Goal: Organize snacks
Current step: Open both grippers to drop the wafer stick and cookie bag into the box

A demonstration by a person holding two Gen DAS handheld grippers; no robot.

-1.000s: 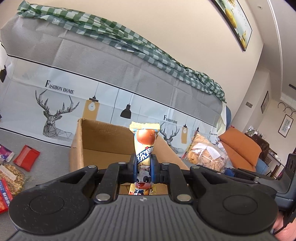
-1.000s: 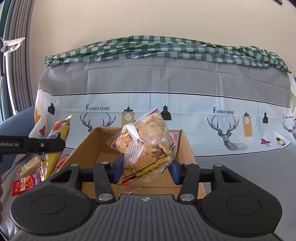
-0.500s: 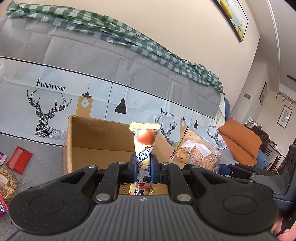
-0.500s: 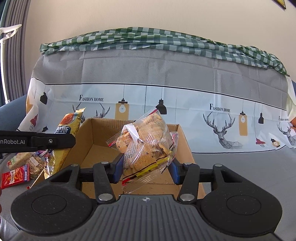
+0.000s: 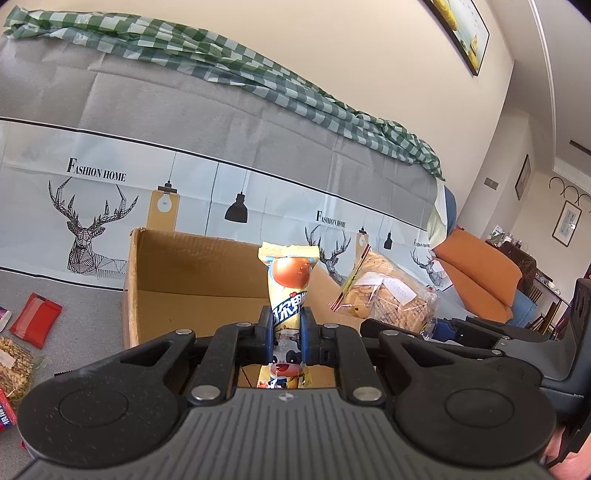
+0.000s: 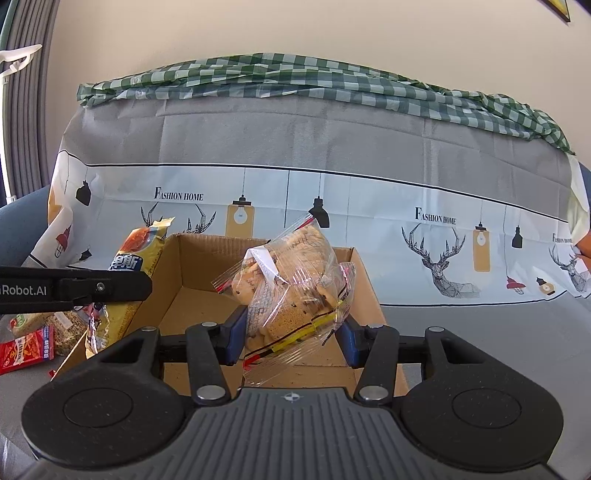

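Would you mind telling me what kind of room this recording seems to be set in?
Most likely a home living room: framed pictures hang on the wall, an orange cushion lies on a blue seat, and a printed cover drapes what looks like a sofa.

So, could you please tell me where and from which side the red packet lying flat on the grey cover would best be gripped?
Probably the red packet by its near-right edge, coming from above: it lies flat and apart from the cardboard box, so only an edge offers the gripper a thin bite.
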